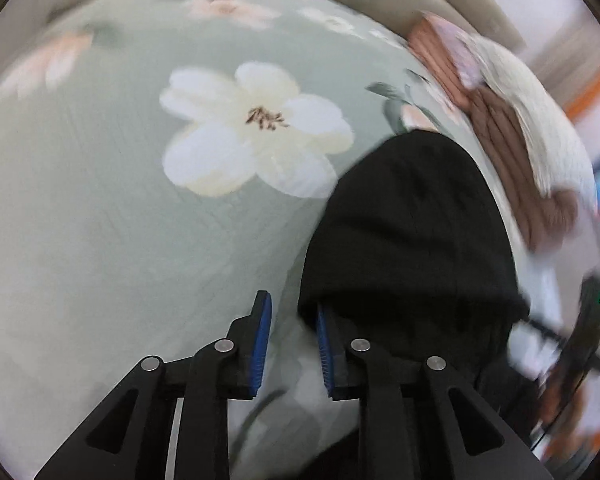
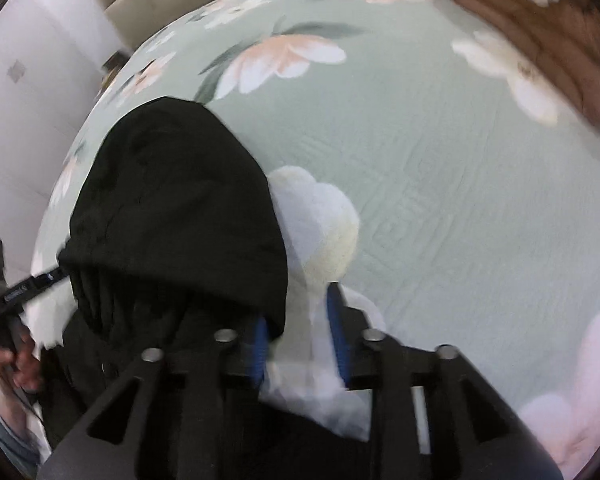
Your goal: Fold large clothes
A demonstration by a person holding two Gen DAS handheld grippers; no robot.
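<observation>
Left wrist view: the left gripper (image 1: 292,344) hovers with blue-padded jaws apart beside the left near edge of a soft black hooded garment (image 1: 412,232) lying on a quilted sage-green floral bedspread (image 1: 100,200) — a brown knitted blanket (image 1: 496,128) sits far right.

Right wrist view: the right gripper (image 2: 300,340), jaws apart, flanks the garment's (image 2: 172,200) right edge — both should pinch matching corners evenly.

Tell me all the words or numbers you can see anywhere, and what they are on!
Only one thing carries print, and none of it can be read.
Small pale lettering on the black strap beside the black hooded garment, right wrist view: too blurred to read.
Flowered bedspread: flowers only, no words.
Left gripper and right gripper: no labels visible.
</observation>
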